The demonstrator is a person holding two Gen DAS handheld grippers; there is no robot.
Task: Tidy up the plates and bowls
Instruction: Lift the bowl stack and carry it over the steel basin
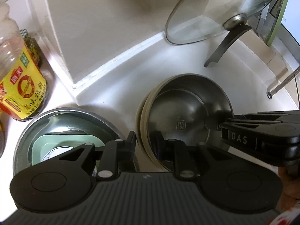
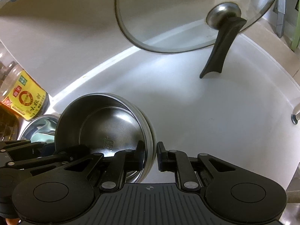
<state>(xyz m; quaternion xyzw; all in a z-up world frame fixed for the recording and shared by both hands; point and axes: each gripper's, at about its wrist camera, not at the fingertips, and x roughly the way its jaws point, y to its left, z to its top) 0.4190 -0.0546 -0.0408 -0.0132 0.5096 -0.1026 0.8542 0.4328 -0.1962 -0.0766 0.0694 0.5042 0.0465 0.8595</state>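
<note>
Both grippers pinch opposite rims of the bowl stack [image 1: 180, 120] for balance: left gripper [image 1: 145, 142] clamps the near rim, right gripper [image 2: 149, 154] the far. Stack sits tilted over the counter [image 2: 206, 121], beside the pot [image 1: 61, 116].

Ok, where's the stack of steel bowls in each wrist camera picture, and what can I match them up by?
Left wrist view: the stack of steel bowls sits centre-right, lower half, gripped at its left rim by the left gripper.
Right wrist view: the stack sits left of centre, lower half, gripped at its right rim by the right gripper.
Shared landmark: the glass lid, upper right in both.
</note>
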